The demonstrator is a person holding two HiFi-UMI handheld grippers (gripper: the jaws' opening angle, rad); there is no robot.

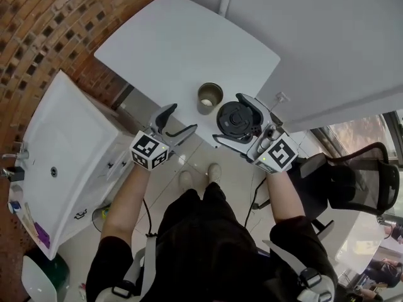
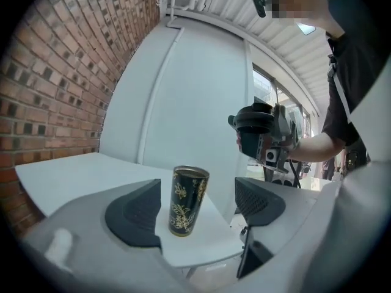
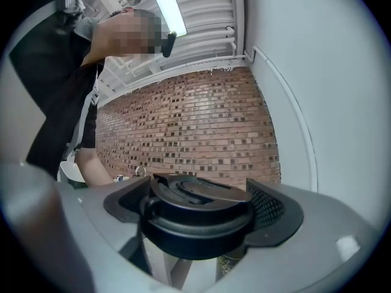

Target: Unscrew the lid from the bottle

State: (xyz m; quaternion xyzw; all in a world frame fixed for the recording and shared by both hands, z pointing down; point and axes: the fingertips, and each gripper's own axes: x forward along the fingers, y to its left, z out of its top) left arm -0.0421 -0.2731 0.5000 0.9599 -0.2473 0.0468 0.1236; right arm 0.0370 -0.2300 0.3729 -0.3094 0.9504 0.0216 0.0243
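A black bottle with gold flower print (image 2: 188,200) stands upright and lidless on the white table (image 1: 182,43), near its front edge; in the head view the bottle (image 1: 210,97) shows its open mouth. My left gripper (image 1: 178,122) is open, its jaws a little short of the bottle on either side, not touching it. My right gripper (image 1: 236,122) is shut on the black lid (image 1: 234,119), held in the air to the right of the bottle. The lid (image 3: 198,215) fills the space between the jaws. From the left gripper view the lid (image 2: 253,124) hangs above table height.
A white sink unit (image 1: 63,162) with a tap stands at the left against the brick wall (image 1: 44,24). A black office chair (image 1: 352,181) is at the right. The white wall (image 1: 327,36) rises just behind the table.
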